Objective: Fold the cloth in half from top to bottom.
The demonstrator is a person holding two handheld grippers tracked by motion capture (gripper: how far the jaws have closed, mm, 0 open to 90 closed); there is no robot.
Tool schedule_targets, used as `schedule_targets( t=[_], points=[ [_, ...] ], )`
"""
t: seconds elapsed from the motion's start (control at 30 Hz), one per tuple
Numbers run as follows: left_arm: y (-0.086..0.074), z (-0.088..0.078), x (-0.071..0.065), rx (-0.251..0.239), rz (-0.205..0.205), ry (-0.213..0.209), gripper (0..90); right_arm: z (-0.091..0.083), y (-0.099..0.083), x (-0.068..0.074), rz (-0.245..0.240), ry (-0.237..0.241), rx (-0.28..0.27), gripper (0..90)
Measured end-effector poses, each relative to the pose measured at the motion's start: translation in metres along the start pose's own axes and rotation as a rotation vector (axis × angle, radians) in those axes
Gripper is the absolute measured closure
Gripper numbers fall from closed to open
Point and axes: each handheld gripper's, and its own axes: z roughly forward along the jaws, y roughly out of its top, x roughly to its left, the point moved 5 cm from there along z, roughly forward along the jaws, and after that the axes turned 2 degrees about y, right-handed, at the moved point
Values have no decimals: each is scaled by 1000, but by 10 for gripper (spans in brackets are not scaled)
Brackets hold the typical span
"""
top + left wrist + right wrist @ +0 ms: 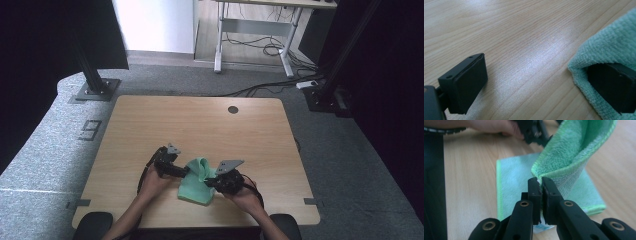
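right jaws: right gripper (541,185) pressed together on a pinched edge of the cloth (571,152); flat black pads, bolted black arms with brass-coloured pivots
left jaws: left gripper (544,82) wide apart; one square matte pad bare over the wood, the other tucked under a fold of cloth (614,47), not squeezing it
cloth: green terry, fuzzy looped pile, stitched hem along the edges; folded flat rectangle on the surface, one layer pulled up into a soft curved flap
cloth place: near front edge of surface (200,125), between the two grippers, in high view (197,182)
cloth lift: raised part stands up in the middle, lower layers lie flat and touch the wood
surface: pale wood laminate, fine straight grain, rounded corners, dull sheen; round dark cable hole (233,109) near far edge
left gripper high view: (184,170) at cloth's left edge, grey three-cornered plate on top
right gripper high view: (209,181) at cloth's right side, same grey plate
hands: both hold the gripper bodies, forearms come in from the near edge
floor: grey speckled carpet around the surface
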Motion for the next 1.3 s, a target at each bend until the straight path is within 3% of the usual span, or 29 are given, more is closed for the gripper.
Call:
schedule_targets(
  t=[0.23, 0.4, 0.57, 0.73, 0.87, 1.13, 1.3],
  points=[
    [0, 0, 0, -2, 3, -9, 32, 10, -14, 5, 5, 16, 56, 845],
    [-1, -3, 0, 9, 20, -47, 32, 14, -21, 5, 32, 25, 77, 838],
    [-2, -18, 1, 45, 70, -85, 34, 14, -24, 4, 42, 23, 78, 825],
    [6, -44, 6, -17, 64, -122, 48, 10, -23, 5, 41, 21, 71, 810],
    [18, -52, 13, -62, 42, -98, 65, 5, -22, 7, 44, 21, 59, 779],
    [48, -34, 0, -49, 115, -95, 64, -16, -27, 9, 59, 0, 34, 647],
    [58, -21, -5, -20, 132, -115, 63, -32, -33, 5, 78, -30, 18, 610]
  ],
)
